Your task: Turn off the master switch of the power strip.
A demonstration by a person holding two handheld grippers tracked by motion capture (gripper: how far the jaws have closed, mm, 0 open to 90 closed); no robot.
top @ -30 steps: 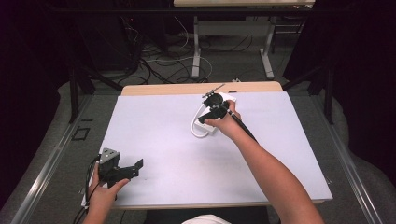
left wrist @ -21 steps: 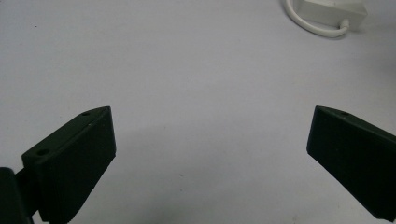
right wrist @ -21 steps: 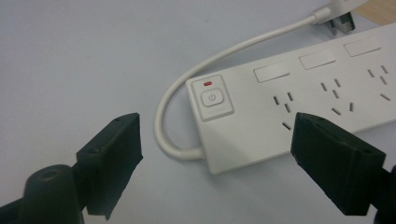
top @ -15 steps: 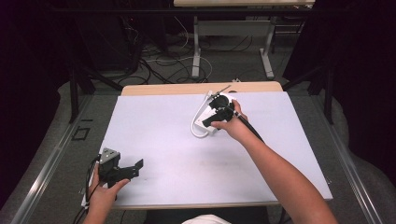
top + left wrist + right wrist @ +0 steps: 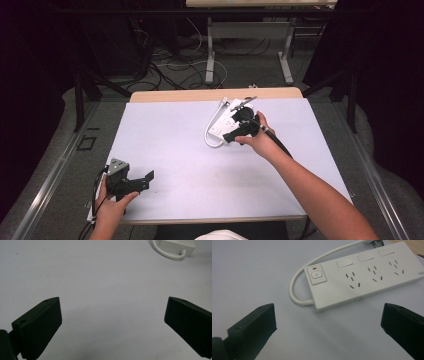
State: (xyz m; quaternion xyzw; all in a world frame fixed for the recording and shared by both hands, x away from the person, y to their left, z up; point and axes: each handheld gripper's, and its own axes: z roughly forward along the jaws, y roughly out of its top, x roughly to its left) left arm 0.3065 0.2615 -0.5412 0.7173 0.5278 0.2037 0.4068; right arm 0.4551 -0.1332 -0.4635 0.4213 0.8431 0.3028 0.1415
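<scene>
On the table (image 5: pixel 165 130), one power strip (image 5: pixel 364 277) with three sockets lies before the right gripper (image 5: pixel 328 325), its jaws just opened wide, empty; the left gripper (image 5: pixel 112 325) likewise gapes empty.

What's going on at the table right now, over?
Right gripper just opened, nothing between jaws, near white power strip. Left gripper open, idle at table's near edge. Strip lies flat, cord looped. Nothing in the way.
</scene>
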